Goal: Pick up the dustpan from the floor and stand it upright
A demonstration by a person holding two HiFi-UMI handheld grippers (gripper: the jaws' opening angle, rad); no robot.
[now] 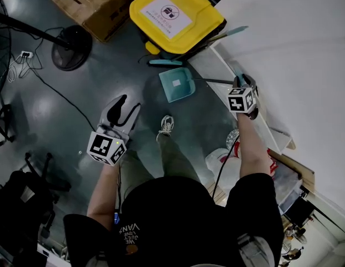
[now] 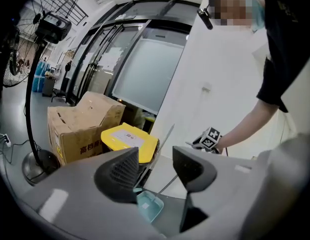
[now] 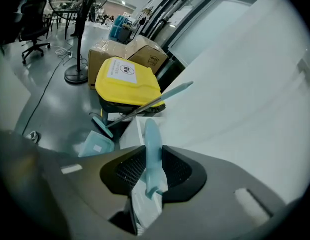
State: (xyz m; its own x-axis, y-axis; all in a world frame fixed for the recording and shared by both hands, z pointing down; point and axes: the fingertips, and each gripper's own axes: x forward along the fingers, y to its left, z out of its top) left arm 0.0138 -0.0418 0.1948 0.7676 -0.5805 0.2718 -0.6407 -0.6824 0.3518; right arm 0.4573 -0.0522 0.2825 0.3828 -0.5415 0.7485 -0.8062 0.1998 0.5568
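Observation:
The teal dustpan [image 1: 176,85] has its pan down by the grey floor, and its thin dark rod runs up and right to my right gripper [image 1: 243,82]. In the right gripper view the dustpan's pale blue handle grip [image 3: 152,149] stands between the pads of the right gripper [image 3: 154,151], which is shut on it; the pan [image 3: 97,145] shows below left. I cannot tell whether the pan touches the floor. My left gripper [image 1: 125,108] hangs open and empty to the pan's left. In the left gripper view, the left gripper [image 2: 155,168] frames the pan [image 2: 149,205].
A yellow-lidded bin [image 1: 175,14] stands behind the dustpan, with a teal broom [image 3: 145,105] leaning on it. A cardboard box [image 1: 91,1] and a fan's round base [image 1: 71,48] with cables lie at the left. A white wall panel [image 1: 294,54] fills the right. A shoe [image 1: 166,125] is near the pan.

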